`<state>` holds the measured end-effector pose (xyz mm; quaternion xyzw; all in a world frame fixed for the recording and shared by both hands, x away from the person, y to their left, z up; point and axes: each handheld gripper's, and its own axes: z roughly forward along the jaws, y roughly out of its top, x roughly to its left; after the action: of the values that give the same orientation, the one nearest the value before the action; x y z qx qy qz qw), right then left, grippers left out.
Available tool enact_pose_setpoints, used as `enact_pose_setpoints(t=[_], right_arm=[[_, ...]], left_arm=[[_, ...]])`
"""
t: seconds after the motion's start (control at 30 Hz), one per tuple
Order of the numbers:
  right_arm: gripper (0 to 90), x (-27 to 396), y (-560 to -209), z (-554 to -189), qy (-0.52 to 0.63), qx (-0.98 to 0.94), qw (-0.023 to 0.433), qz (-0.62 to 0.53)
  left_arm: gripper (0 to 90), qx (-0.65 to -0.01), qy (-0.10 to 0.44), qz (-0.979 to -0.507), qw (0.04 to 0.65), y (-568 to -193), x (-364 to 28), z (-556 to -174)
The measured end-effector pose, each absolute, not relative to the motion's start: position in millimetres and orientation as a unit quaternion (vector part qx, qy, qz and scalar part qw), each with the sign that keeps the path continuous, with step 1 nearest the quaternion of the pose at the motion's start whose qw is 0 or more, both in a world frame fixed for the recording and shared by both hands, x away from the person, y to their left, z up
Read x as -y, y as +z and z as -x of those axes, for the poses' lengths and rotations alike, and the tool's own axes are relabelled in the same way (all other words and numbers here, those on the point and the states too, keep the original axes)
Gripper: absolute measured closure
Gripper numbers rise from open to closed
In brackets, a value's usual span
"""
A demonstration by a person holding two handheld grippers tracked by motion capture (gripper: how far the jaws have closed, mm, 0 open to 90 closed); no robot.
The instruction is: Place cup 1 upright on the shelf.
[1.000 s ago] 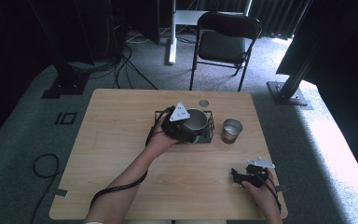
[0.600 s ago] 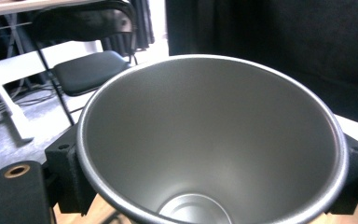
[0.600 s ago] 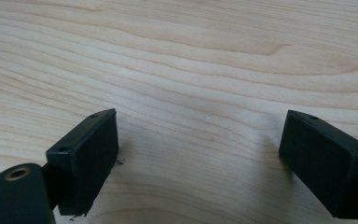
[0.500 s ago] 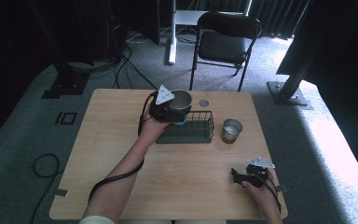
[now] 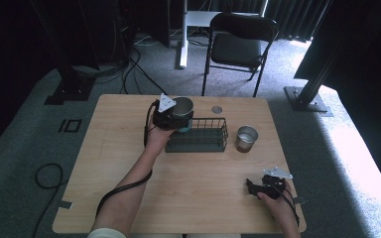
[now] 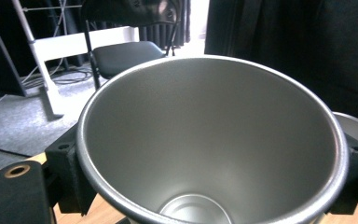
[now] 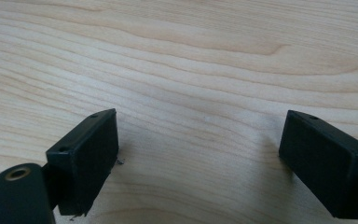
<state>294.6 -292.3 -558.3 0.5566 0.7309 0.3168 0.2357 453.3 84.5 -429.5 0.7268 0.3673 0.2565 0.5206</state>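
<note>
My left gripper (image 5: 174, 118) is shut on a steel cup (image 5: 182, 106), held upright just past the far left corner of the black wire basket (image 5: 196, 147). In the left gripper view the cup's open mouth (image 6: 214, 140) sits between the two black jaws, and its inside looks bare. My right gripper (image 5: 252, 187) rests near the table's front right, open; in the right gripper view its jaws (image 7: 198, 158) stand wide apart over bare wood with nothing between them.
A second steel cup (image 5: 246, 138) stands on the table right of the basket. A small round disc (image 5: 217, 109) lies behind the basket. A black folding chair (image 5: 240, 47) stands beyond the table's far edge, and cables lie on the floor at left.
My left gripper has carried the cup out from over the basket, leftward and toward the table's far side. The right gripper has stayed put.
</note>
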Motion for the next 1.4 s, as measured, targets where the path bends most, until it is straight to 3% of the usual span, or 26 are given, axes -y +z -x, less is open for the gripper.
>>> enact_pose_setpoints(t=[0.63,1.0,1.1,1.4], right_arm=[[11.4,292.3,-558.3,-294.6,0.316,-0.731,0.236,-0.556],[11.4,292.3,-558.2,-294.6,0.316,-0.731,0.236,-0.557],[11.4,292.3,-558.3,-294.6,0.316,-0.731,0.236,-0.556],[11.4,292.3,-558.3,-294.6,0.316,-0.731,0.236,-0.556]], left_arm=[[13.9,-0.372,0.247,-0.739,0.504,-470.3,-83.7,-452.4],[13.0,-0.388,0.242,-0.736,0.499,-470.2,-86.8,-451.7],[1.7,-0.382,0.224,-0.747,0.496,-468.8,-87.6,-453.1],[0.1,-0.369,0.217,-0.761,0.488,-469.4,-89.2,-449.0]])
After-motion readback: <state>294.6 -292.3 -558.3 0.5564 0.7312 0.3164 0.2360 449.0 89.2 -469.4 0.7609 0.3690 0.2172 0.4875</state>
